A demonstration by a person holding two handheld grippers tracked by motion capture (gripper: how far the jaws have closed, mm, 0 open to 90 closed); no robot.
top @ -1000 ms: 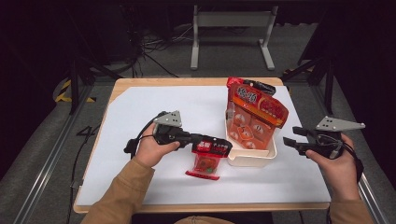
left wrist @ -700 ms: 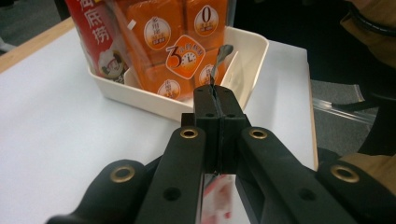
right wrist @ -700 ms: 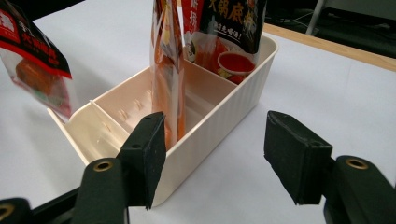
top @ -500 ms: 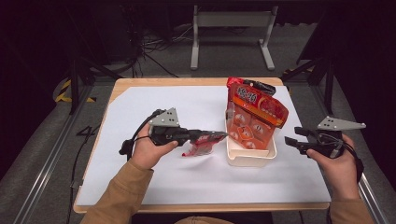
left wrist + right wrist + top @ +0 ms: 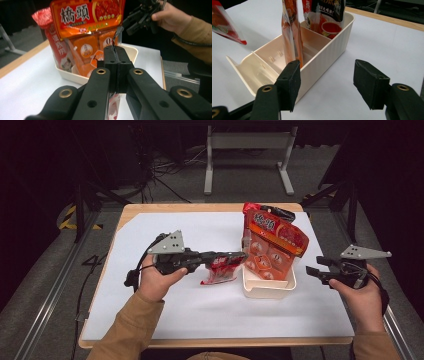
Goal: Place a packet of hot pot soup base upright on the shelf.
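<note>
While the left gripper (image 5: 239,256) hangs above the white table cover (image 5: 165,320), its jaws are clamped tight on a small red sachet (image 5: 218,269), which dangles clear of the surface just off the cream bin's (image 5: 265,291) nine o'clock side. Along the left gripper view, the two black jaws sit pressed together with the thin film edge of that sachet (image 5: 117,32) poking up between them, and the bin (image 5: 130,51) dead ahead at twelve o'clock. Big orange packet (image 5: 272,245) stands upright in the bin, leaning toward the back, with a darker packet (image 5: 280,213) behind it at twelve. Over at three o'clock from the bin, the right gripper (image 5: 312,270) sits near it but apart, jaws spread wide with nothing between them. Its own view shows the bin's ribbed wall (image 5: 324,57) right ahead, dividers inside, front compartment bare.
</note>
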